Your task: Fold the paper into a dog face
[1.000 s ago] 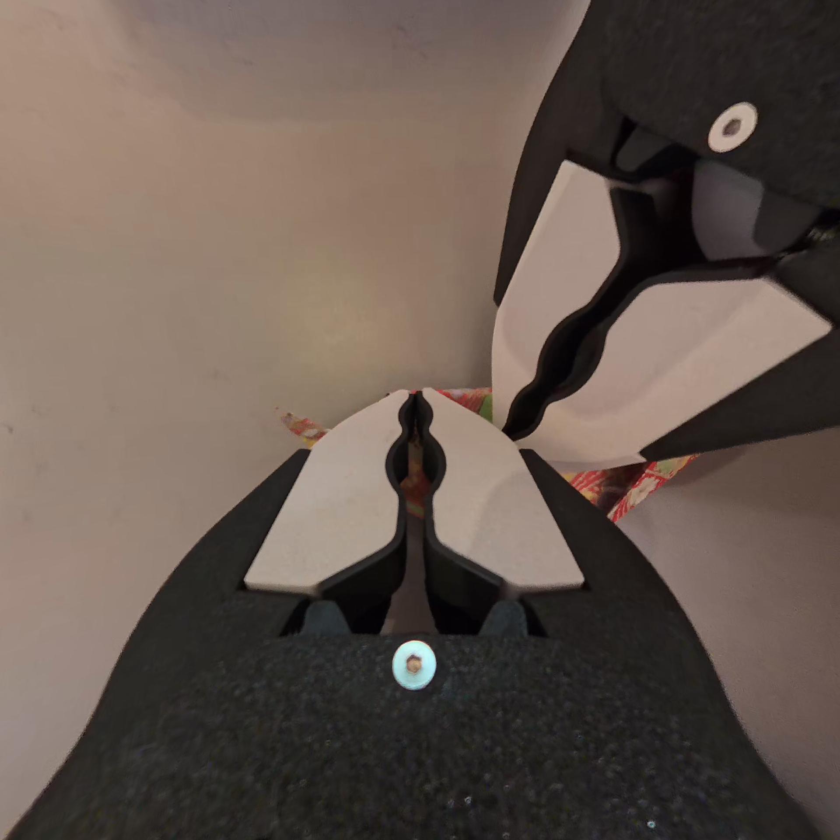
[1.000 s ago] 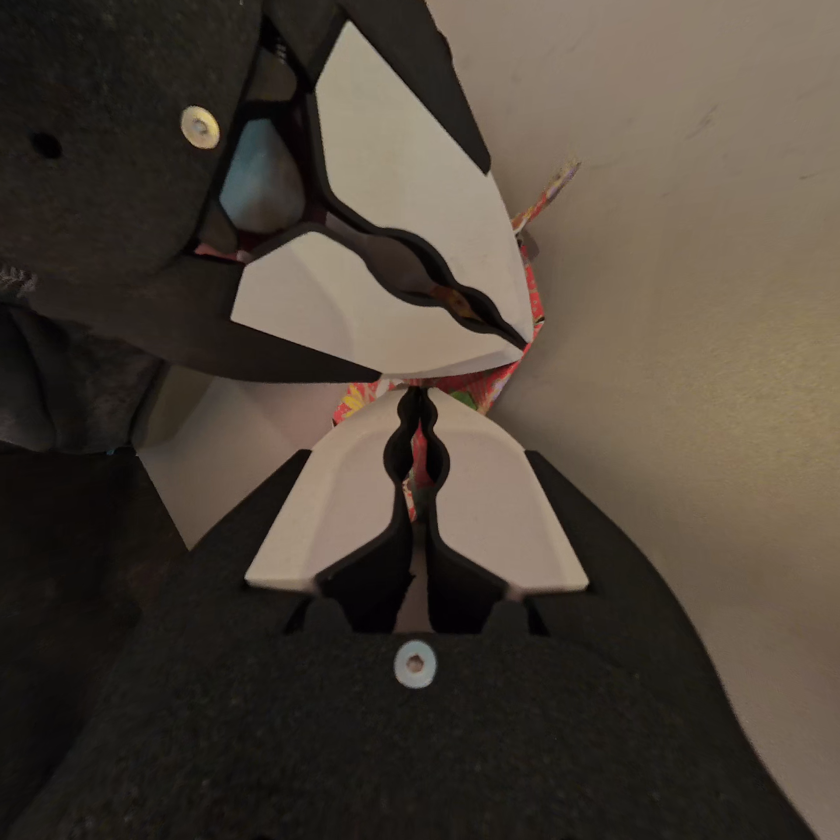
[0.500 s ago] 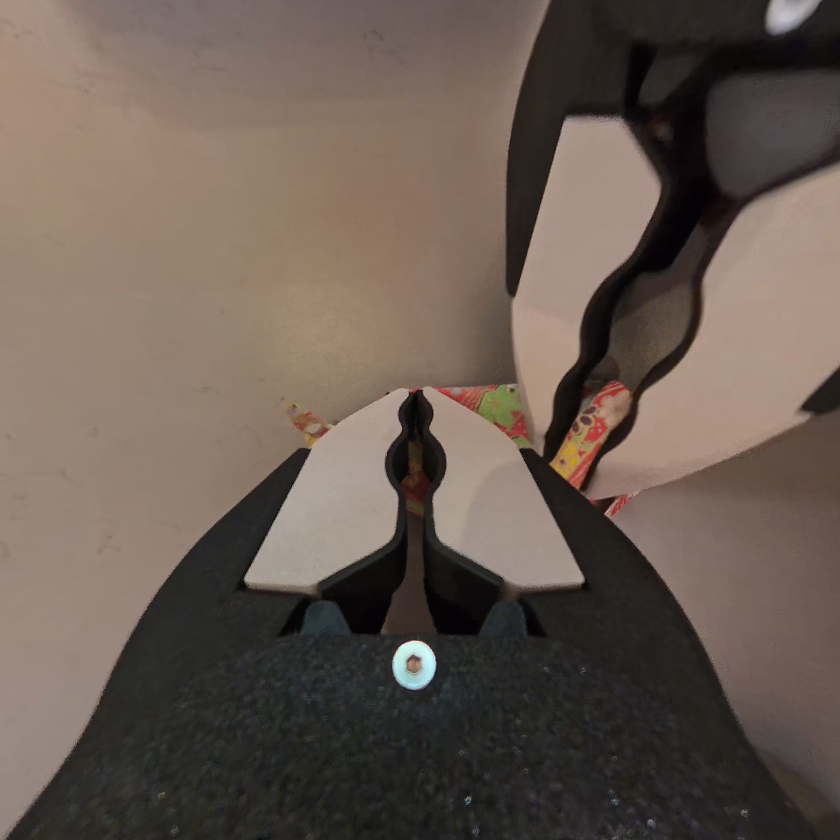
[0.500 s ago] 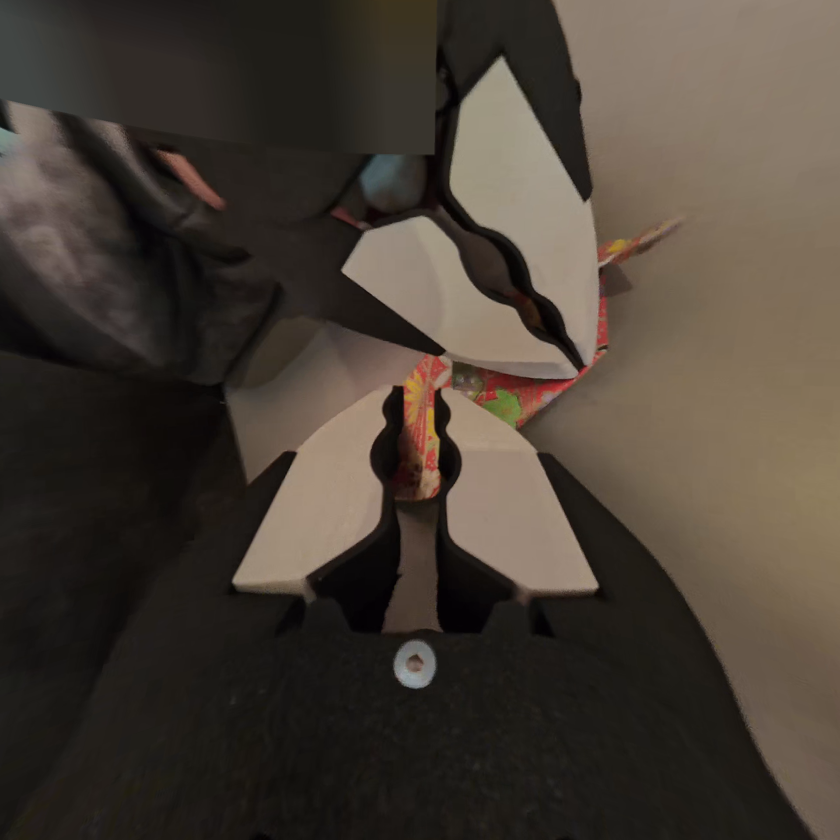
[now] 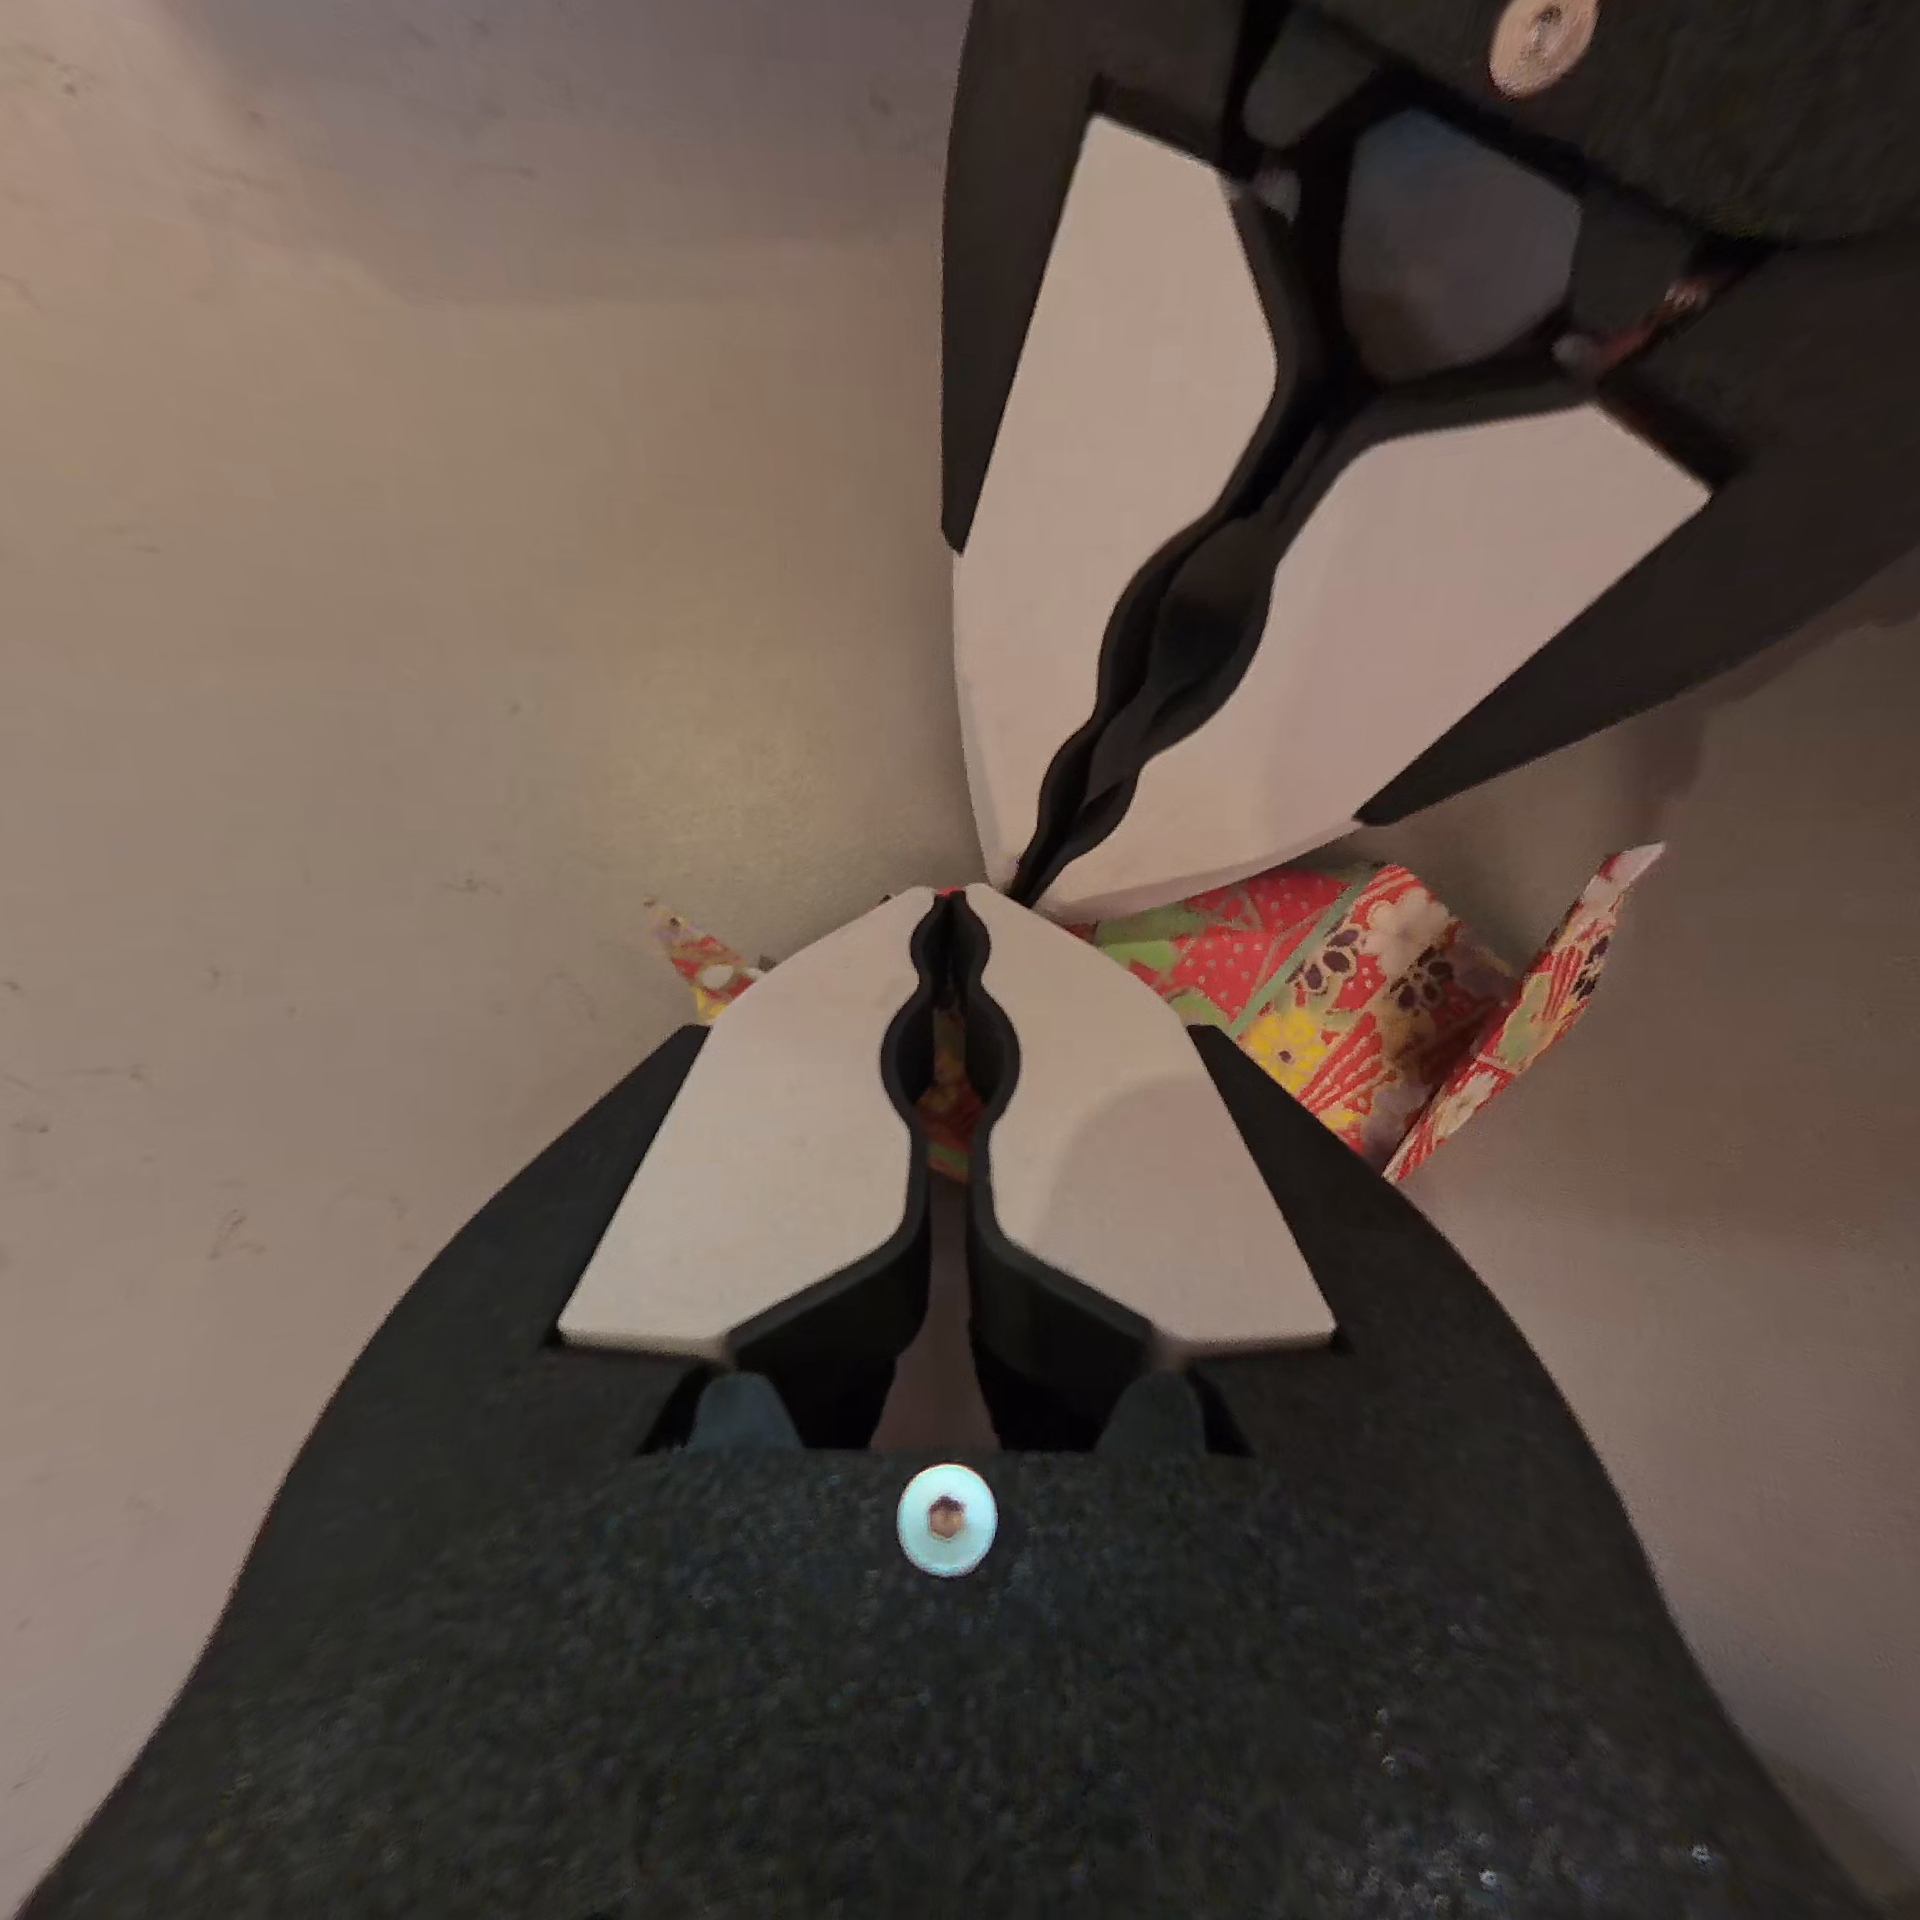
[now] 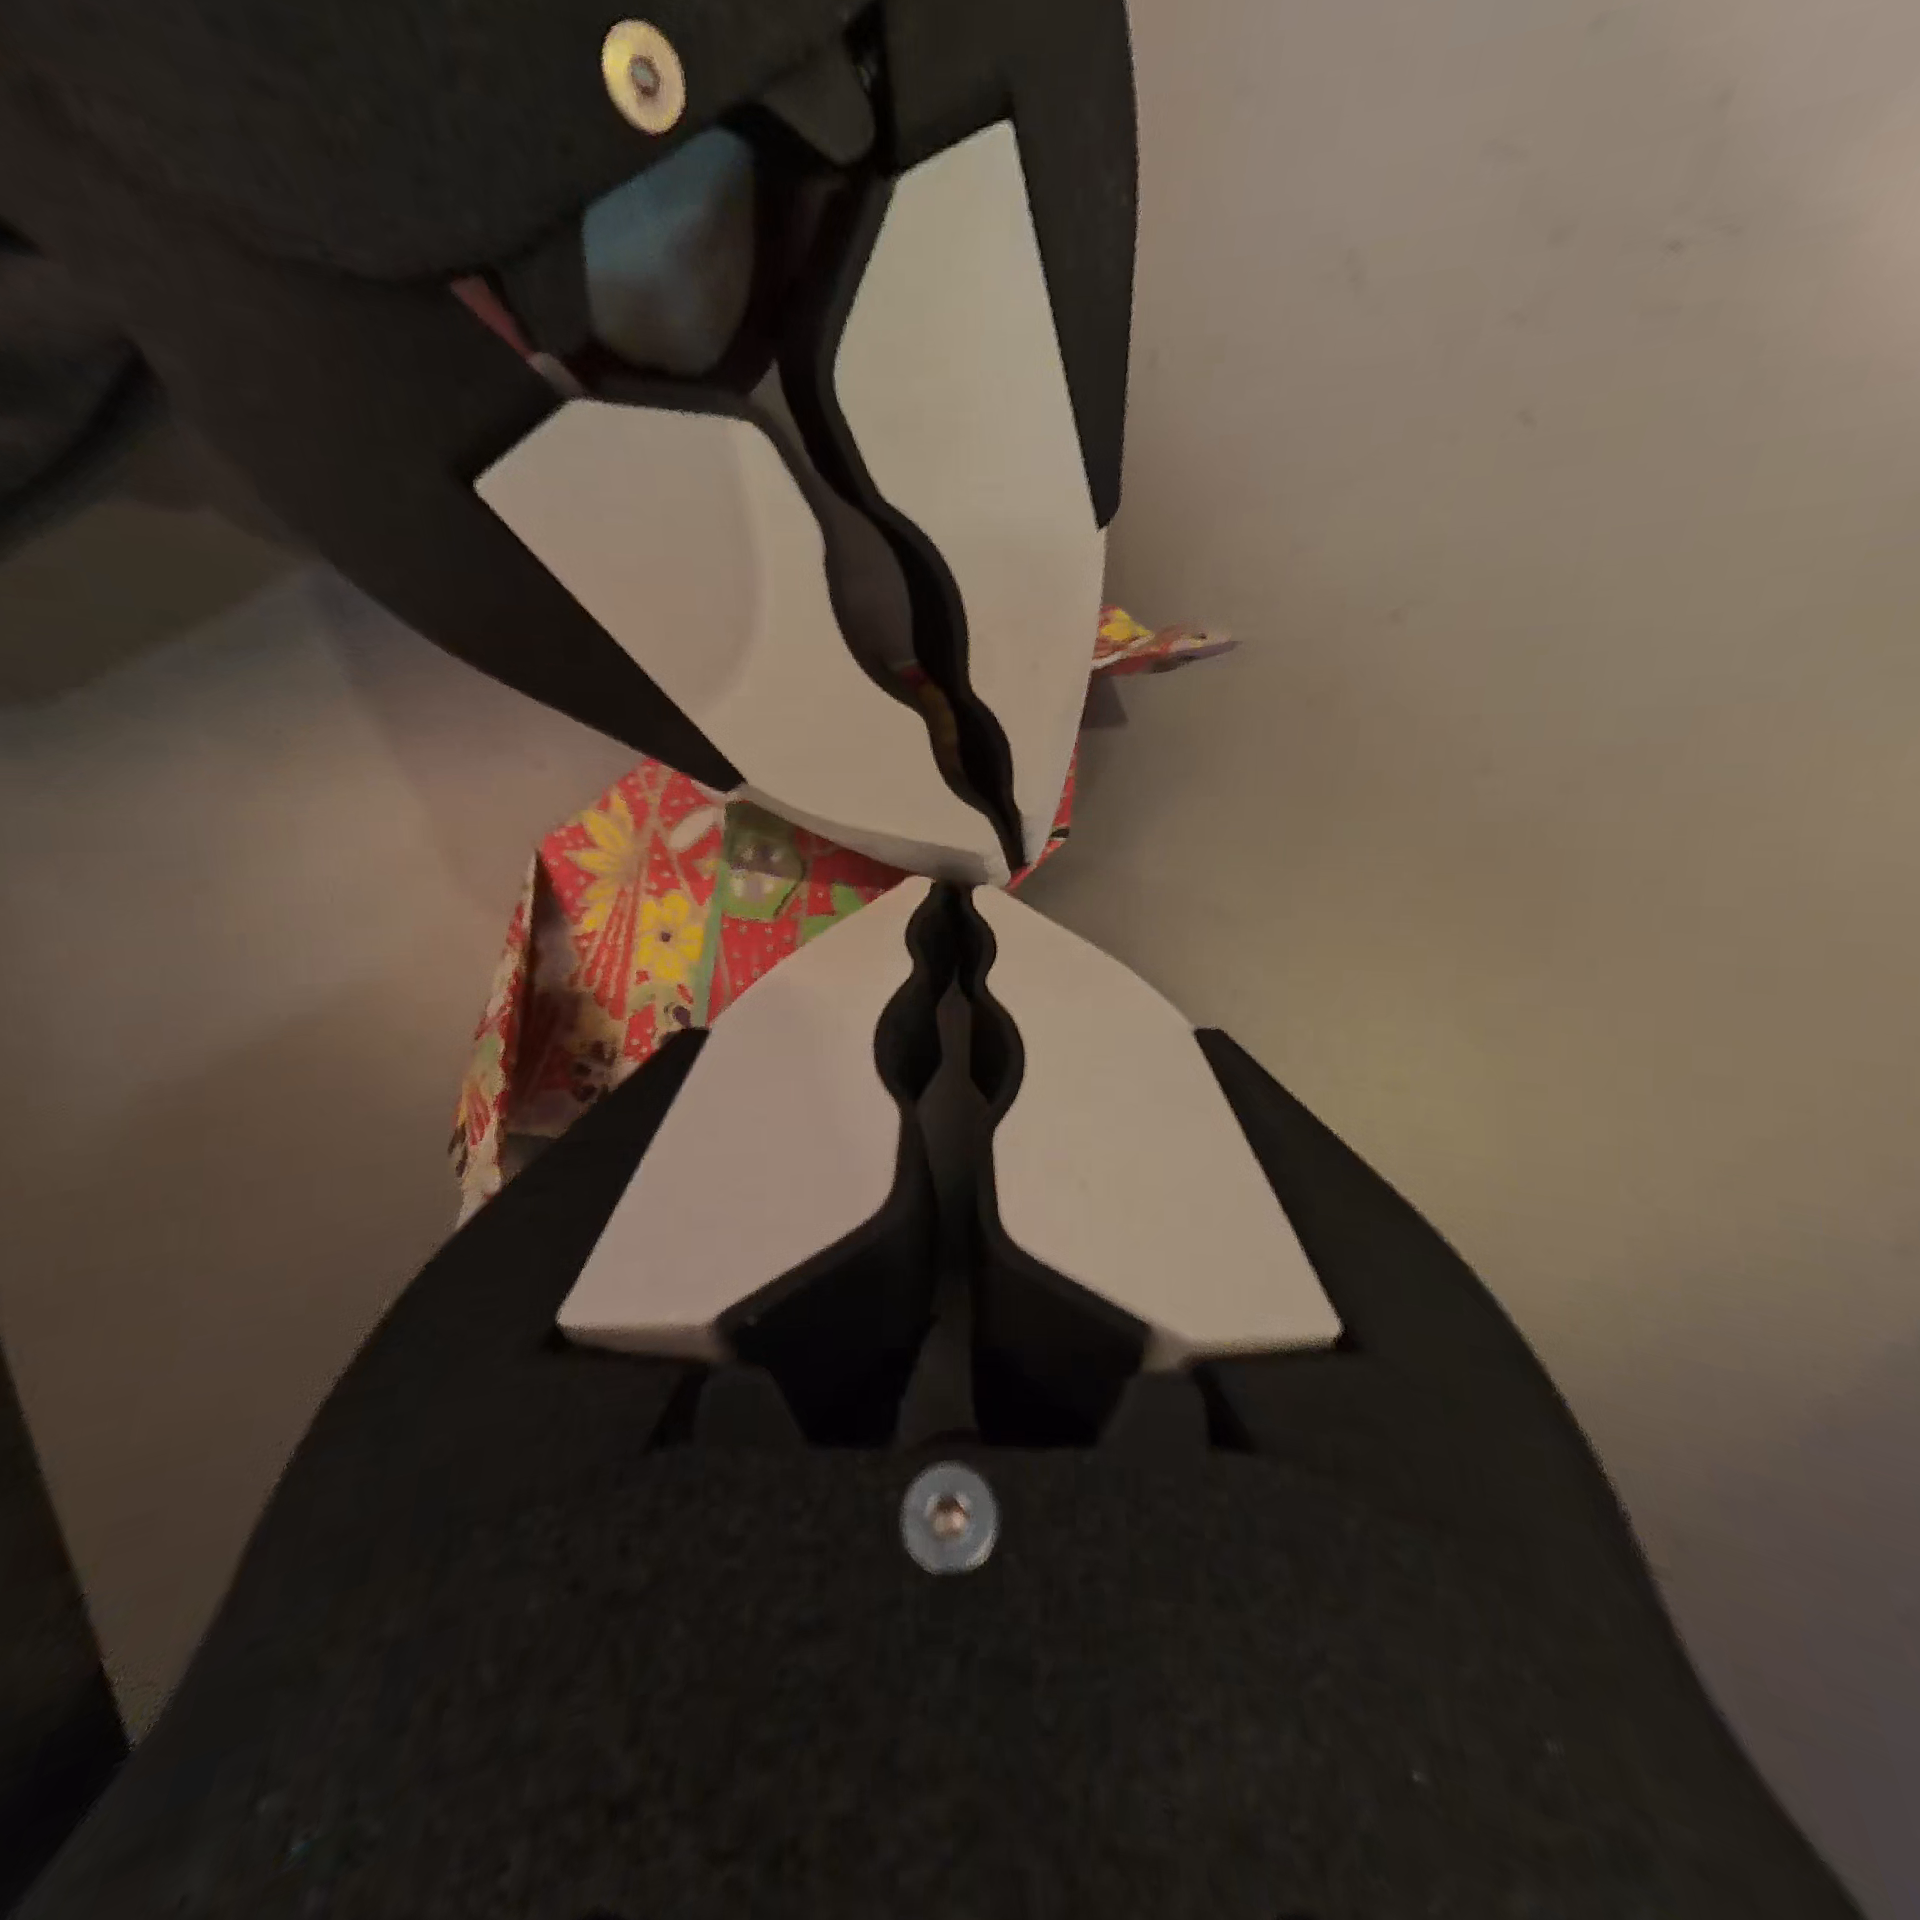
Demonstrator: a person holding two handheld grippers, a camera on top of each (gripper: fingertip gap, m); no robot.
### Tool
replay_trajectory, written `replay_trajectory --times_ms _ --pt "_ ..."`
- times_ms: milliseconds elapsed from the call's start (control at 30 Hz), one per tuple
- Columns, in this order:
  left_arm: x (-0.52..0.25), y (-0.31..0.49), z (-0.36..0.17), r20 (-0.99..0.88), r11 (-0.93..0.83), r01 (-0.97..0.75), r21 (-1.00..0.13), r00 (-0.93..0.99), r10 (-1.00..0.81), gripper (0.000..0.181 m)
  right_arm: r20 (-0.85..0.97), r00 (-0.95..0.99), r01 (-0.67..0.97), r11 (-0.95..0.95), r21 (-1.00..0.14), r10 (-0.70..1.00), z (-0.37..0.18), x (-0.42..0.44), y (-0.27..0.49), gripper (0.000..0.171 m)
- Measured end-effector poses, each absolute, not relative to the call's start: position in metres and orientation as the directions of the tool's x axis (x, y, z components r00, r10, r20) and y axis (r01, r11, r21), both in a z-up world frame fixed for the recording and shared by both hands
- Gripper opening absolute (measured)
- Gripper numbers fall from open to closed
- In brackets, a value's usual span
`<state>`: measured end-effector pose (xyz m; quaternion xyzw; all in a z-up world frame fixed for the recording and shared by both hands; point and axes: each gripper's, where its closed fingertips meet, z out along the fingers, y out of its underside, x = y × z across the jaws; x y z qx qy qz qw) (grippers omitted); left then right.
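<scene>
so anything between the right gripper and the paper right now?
Nothing visible. The right gripper is shut, its tips at the patterned origami paper right beside the left gripper, which is shut on the same fold. No paper shows between the right fingers, so whether it grips is unclear. The table around is bare.

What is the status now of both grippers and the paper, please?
Left gripper shut on the red floral patterned paper. Right gripper shut, tips meeting the left's at the paper; grip unclear. Nothing in the way on the beige table.
</scene>
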<state>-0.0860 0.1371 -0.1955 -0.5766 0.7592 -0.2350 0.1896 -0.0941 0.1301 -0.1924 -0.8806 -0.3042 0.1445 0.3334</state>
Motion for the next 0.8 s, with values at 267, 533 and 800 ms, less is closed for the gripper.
replay_trajectory --times_ms 267,533,800 --pt "-0.086 0.137 -0.196 -0.027 0.231 -0.784 -0.575 -0.264 -0.964 0.0 0.001 0.789 0.458 -0.586 -0.668 0.615 -0.195 -0.094 0.129 0.0" --pt "-0.086 0.137 -0.196 -0.051 0.248 -0.79 -0.561 -0.266 -0.962 0.0 -0.026 0.813 0.417 -0.613 -0.671 0.581 -0.195 -0.094 0.124 0.001" --pt "-0.086 0.137 -0.196 -0.051 0.246 -0.79 -0.561 -0.263 -0.963 0.0 -0.071 0.846 0.356 -0.658 -0.664 0.529 -0.195 -0.096 0.117 0.001"
